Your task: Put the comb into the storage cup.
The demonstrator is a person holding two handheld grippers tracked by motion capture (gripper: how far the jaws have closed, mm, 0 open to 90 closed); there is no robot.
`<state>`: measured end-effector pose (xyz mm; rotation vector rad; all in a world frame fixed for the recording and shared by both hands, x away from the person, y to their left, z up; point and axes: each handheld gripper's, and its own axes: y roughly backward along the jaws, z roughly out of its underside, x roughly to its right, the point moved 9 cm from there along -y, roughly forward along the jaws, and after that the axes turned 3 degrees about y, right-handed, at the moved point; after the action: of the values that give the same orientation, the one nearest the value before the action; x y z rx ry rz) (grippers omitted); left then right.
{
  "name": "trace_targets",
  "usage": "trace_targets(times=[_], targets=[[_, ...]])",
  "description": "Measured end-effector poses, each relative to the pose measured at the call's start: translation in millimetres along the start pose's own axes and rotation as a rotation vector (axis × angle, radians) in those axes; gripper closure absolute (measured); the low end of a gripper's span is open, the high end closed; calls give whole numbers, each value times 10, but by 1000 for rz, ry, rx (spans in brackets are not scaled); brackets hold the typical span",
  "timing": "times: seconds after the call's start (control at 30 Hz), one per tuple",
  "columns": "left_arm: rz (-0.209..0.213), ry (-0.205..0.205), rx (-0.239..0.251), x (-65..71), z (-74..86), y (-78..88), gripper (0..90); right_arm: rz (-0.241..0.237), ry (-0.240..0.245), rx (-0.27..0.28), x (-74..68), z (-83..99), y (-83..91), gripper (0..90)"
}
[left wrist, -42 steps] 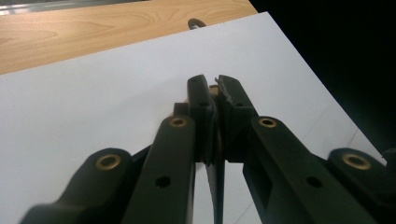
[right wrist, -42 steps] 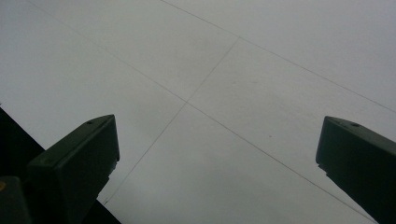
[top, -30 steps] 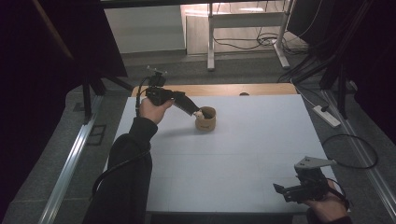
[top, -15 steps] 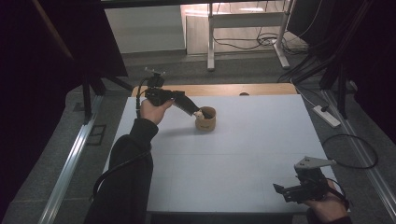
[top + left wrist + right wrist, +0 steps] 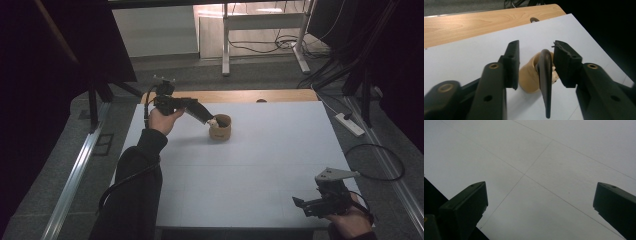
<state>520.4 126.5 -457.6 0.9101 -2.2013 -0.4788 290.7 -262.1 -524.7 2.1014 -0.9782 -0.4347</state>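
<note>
Here, dim light over the white table (image 5: 260, 165), so fine detail is hard to make out. Hard to name the dark object (image 5: 545, 82) seen in the left gripper view: a thin, curved black strip between the jaws, its long axis running from six o'clock up to twelve o'clock, rounded top end near the cup's rim, lower end cut off close to the bottom edge. Cannot tell whether its top leans on the rim or merely overlaps it. Left gripper (image 5: 212, 121) at about eleven o'clock on the table, pointing toward three o'clock and slightly down at the tan cup (image 5: 220, 127), which stands upright, mouth up, at roughly twelve o'clock from the table's middle. Jaws just been opening, now parted, strip between them with a gap on the left and the right pad close beside it; contact there not clear. Something pale inside the cup, too small to identify. Right gripper (image 5: 301, 205) at five o'clock, near the front edge, jaws spread wide over bare table, pinching nothing.
</note>
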Motion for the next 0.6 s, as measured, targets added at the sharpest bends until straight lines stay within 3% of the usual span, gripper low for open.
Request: trace_targets(times=[0.37,0.6], targets=[[-49,-77,29,9,-10,17,351,0,1,0,-1,0,0,0],[-58,-122,36,23,9,21,245,1,2,0,-2,0,0,0]])
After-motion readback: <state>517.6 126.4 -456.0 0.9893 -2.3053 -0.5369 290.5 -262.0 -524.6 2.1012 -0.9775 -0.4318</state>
